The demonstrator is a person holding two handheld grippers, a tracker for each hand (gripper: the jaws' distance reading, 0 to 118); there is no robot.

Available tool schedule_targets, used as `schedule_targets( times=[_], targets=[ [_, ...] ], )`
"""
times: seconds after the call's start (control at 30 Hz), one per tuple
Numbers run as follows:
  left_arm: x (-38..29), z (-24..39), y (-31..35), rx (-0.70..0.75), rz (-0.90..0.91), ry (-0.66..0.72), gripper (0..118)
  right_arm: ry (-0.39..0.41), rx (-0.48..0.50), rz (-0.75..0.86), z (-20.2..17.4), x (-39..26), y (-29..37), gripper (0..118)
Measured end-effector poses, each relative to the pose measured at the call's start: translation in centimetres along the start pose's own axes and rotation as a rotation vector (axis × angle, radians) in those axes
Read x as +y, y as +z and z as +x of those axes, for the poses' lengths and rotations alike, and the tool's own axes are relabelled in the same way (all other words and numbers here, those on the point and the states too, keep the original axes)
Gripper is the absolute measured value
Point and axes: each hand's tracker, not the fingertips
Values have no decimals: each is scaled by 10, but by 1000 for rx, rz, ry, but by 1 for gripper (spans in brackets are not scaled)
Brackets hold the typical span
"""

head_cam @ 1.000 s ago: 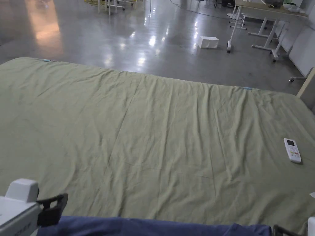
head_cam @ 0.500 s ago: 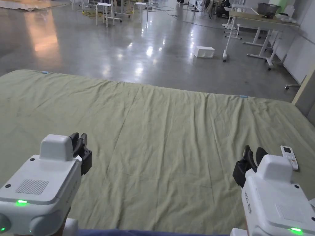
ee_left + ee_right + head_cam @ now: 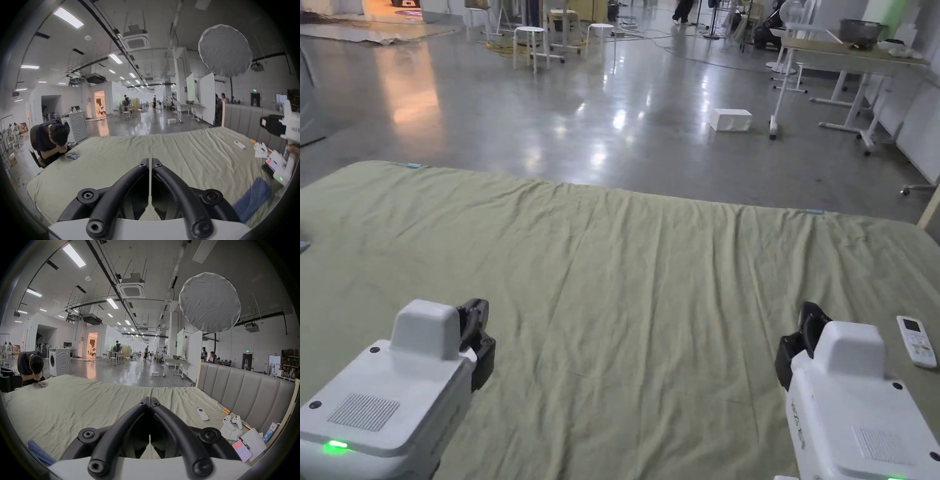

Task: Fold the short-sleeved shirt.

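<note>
Green sheet [image 3: 625,281] spread over bed, wide and bare at centre. Blue shirt [image 3: 253,199] bunched at near edge, between my two grippers, well below them. Left gripper [image 3: 150,162] clenched, grasping nothing. Right gripper [image 3: 149,400] likewise clenched, empty. Remote [image 3: 916,340] lies near right. Step: fold not begun. Next, judged: part jaws, descend, pinch shirt edge.

Studio/lab hall: softbox [image 3: 209,302], bed [image 3: 650,262], washer [image 3: 59,361].
</note>
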Motion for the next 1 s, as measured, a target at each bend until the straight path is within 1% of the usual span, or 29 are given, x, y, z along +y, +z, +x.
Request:
schedule_targets(
  times=[0.07,0.13,0.2,0.27,0.33,0.37,0.4,0.43,0.47,0.5,0.53,0.57,0.63,0.73,0.77,0.8,0.83,0.87,0.9,0.97,1.0],
  targets=[
    [-9,-15,2,-4,-49,-12,2,2,8,-12,-1,-1,-1,0],
    [-18,-32,3,-31,-131,26,2,1,12,-21,-4,-3,-4,0],
    [-33,-57,0,-64,-252,102,2,2,20,-31,-6,-4,-5,0],
    [-44,-74,-1,-109,-367,195,2,-16,35,-56,-8,-5,-10,0],
    [-67,-98,-7,-160,-433,316,5,-79,52,-103,-10,-7,-13,0],
    [-82,-113,-13,-181,-480,356,13,-84,53,-103,-11,-7,-13,0],
    [-95,-122,-16,-182,-524,388,34,-69,54,-96,-13,-7,-13,0],
    [-108,-131,-21,-194,-564,406,52,-60,54,-96,-14,-7,-13,0],
    [-122,-138,-24,-237,-611,430,67,-38,60,-88,-16,-6,-13,0],
    [-136,-146,-27,-247,-661,448,77,-35,68,-92,-17,-7,-14,0],
    [-147,-150,-30,-268,-700,468,80,-37,74,-104,-18,-8,-14,0],
    [-159,-155,-32,-305,-731,505,81,-33,76,-103,-18,-8,-14,0],
    [-182,-161,-37,-333,-777,587,81,-40,77,-120,-19,-11,-15,0],
    [-209,-160,-39,-428,-838,757,81,-41,71,-141,-18,-14,-16,0],
    [-215,-160,-38,-466,-820,797,80,-41,72,-146,-18,-15,-16,0],
    [-216,-162,-35,-488,-758,811,80,-38,72,-153,-18,-16,-15,0],
    [-217,-164,-34,-493,-737,838,79,-33,72,-158,-18,-17,-15,0],
    [-216,-162,-33,-498,-738,882,76,-28,74,-163,-18,-17,-14,0],
    [-217,-160,-34,-521,-751,906,67,-25,74,-167,-18,-18,-14,0],
    [-220,-150,-36,-599,-776,915,59,-20,78,-173,-18,-19,-13,0],
    [-221,-145,-38,-606,-797,900,49,-20,80,-177,-19,-20,-13,0]
  ],
)
